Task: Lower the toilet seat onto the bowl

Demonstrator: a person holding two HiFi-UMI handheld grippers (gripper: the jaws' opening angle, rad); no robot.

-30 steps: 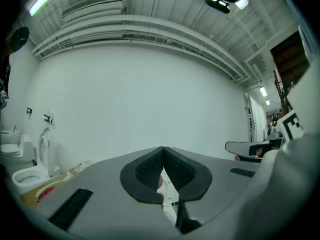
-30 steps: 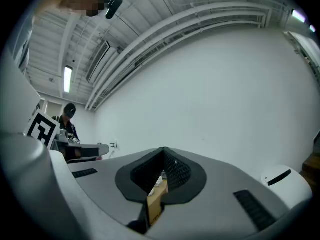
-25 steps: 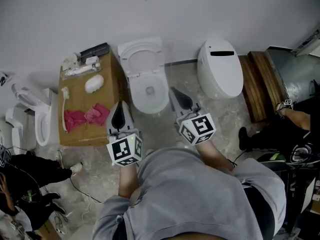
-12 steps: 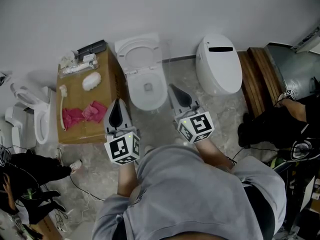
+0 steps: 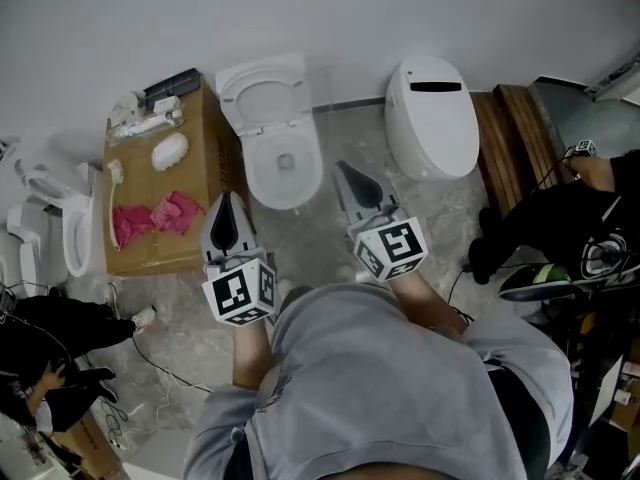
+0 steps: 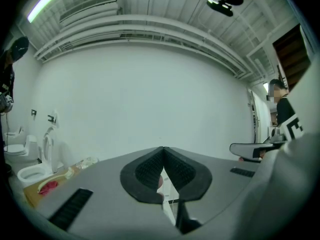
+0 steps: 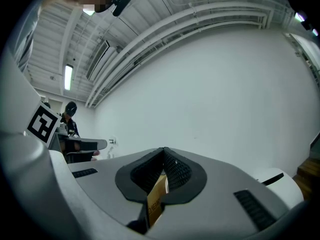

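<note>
A white toilet point(image 5: 283, 165) stands against the wall, with its seat point(image 5: 262, 95) raised upright behind the open bowl. My left gripper point(image 5: 226, 200) hangs in front of the bowl and to its left, shut and empty. My right gripper point(image 5: 343, 169) hovers just right of the bowl's front, also shut with nothing in it. Neither touches the toilet. In the left gripper view the gripper point(image 6: 163, 149) points at the bare white wall; in the right gripper view the gripper point(image 7: 163, 150) does too, and the toilet is hidden in both.
A second toilet point(image 5: 432, 118) with its lid down stands to the right. A cardboard box point(image 5: 205, 173) with pink cloths and white items sits on the left, another toilet point(image 5: 75, 233) beyond it. Wooden planks point(image 5: 510, 158) and a person in black point(image 5: 560, 228) are at the right.
The toilet and the box have slid up and left in the head view as the head moved. Both grippers stay shut, about where they were. The person at the right shifted a leg.
</note>
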